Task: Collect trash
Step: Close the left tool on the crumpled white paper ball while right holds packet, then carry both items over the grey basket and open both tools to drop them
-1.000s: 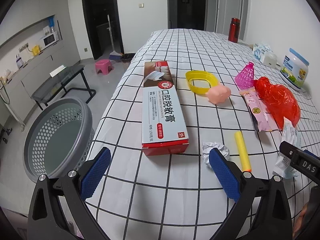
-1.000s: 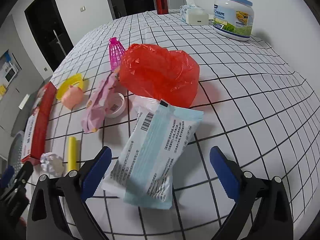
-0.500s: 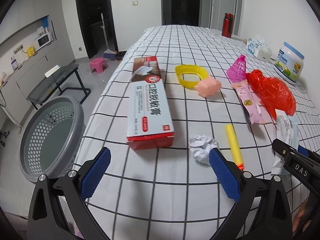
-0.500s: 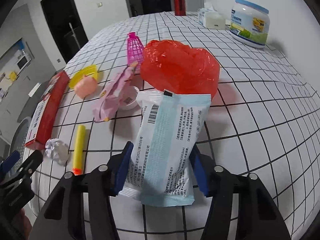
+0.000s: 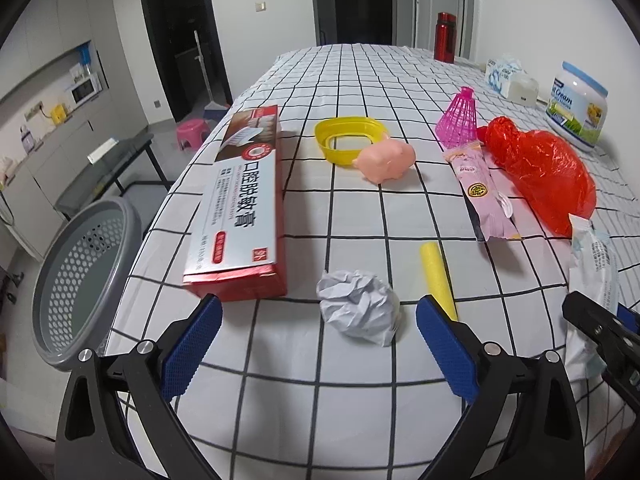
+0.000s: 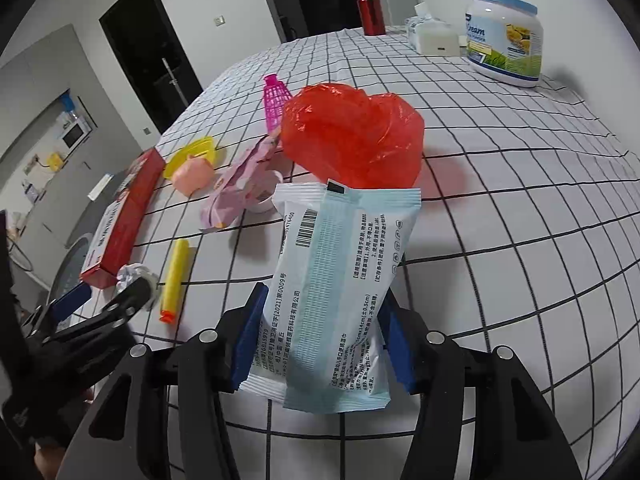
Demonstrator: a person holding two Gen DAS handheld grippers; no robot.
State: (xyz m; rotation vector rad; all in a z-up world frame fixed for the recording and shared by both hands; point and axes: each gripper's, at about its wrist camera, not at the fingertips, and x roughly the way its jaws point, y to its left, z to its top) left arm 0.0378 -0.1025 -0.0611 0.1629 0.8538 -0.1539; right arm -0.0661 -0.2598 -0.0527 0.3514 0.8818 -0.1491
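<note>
- A grey mesh basket (image 5: pixel 76 280) stands on the floor at the far left, just off the table's (image 5: pixel 360 400) edge; it looks placed there so trash can be dropped straight off the cloth.
- A red toothpaste box (image 5: pixel 244 208) lies flat near that edge.
- The left gripper (image 5: pixel 318 344) is spread wide, nothing between its pads, with a crumpled paper ball (image 5: pixel 358 306) just ahead and between its fingers, likely its next pick.
- A yellow foam stick (image 5: pixel 438 276) lies just right of the ball.
- Farther right, the right gripper (image 6: pixel 320 344) pinches a pale blue wipes packet (image 6: pixel 340 276) across its lower end, so the packet stands up clear of the table, ready to carry.
- A red plastic bag (image 6: pixel 352 140) sits just beyond the packet.
</note>
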